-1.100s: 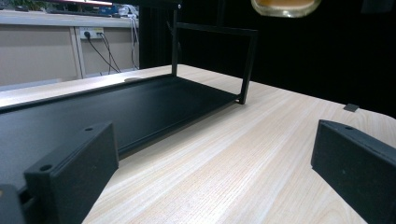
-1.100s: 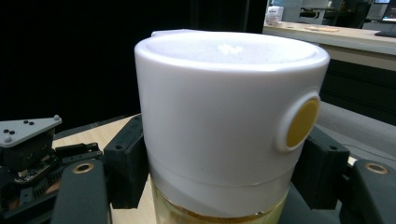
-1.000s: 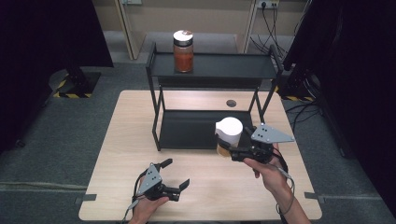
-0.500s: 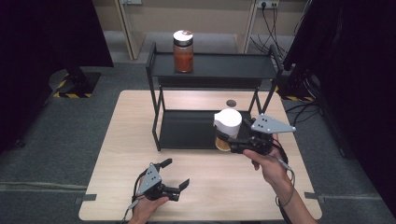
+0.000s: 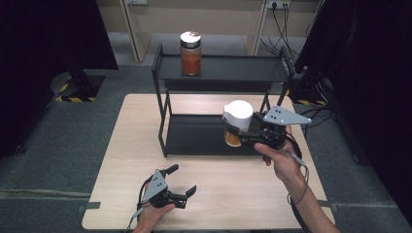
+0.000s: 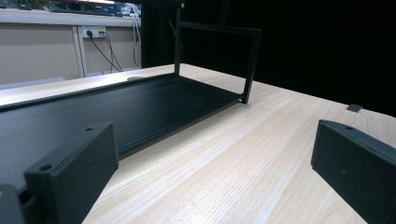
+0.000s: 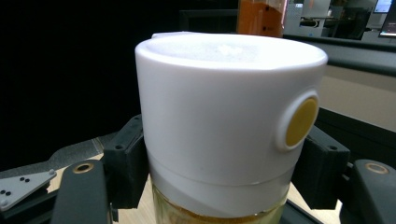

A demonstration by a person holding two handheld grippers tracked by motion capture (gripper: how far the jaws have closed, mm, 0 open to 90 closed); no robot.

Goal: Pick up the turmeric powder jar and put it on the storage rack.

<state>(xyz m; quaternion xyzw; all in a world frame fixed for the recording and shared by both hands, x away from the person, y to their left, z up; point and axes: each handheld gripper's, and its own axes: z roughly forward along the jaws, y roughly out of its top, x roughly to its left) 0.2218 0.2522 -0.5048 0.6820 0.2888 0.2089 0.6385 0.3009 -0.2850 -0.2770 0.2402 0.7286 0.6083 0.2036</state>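
Note:
My right gripper (image 5: 236,133) is shut on a jar with a wide white cap (image 5: 238,114) and yellow-orange contents, held in the air above the lower shelf of a black two-level rack (image 5: 214,69). In the right gripper view the white-capped jar (image 7: 224,121) sits between the black pads (image 7: 125,163), with a yellow dot on its cap. A second jar (image 5: 190,53) with red-orange contents stands on the rack's top shelf at the left. My left gripper (image 5: 183,180) rests open on the wooden table near the front edge; its pads (image 6: 74,177) have nothing between them.
The lower shelf (image 6: 116,107) of the rack is bare in the left gripper view. The wooden table (image 5: 131,145) extends around the rack. Cables and dark stands surround the table on the grey floor.
My right gripper has lifted the white-capped jar upward and a little toward the rack. The left gripper has stayed where it was.

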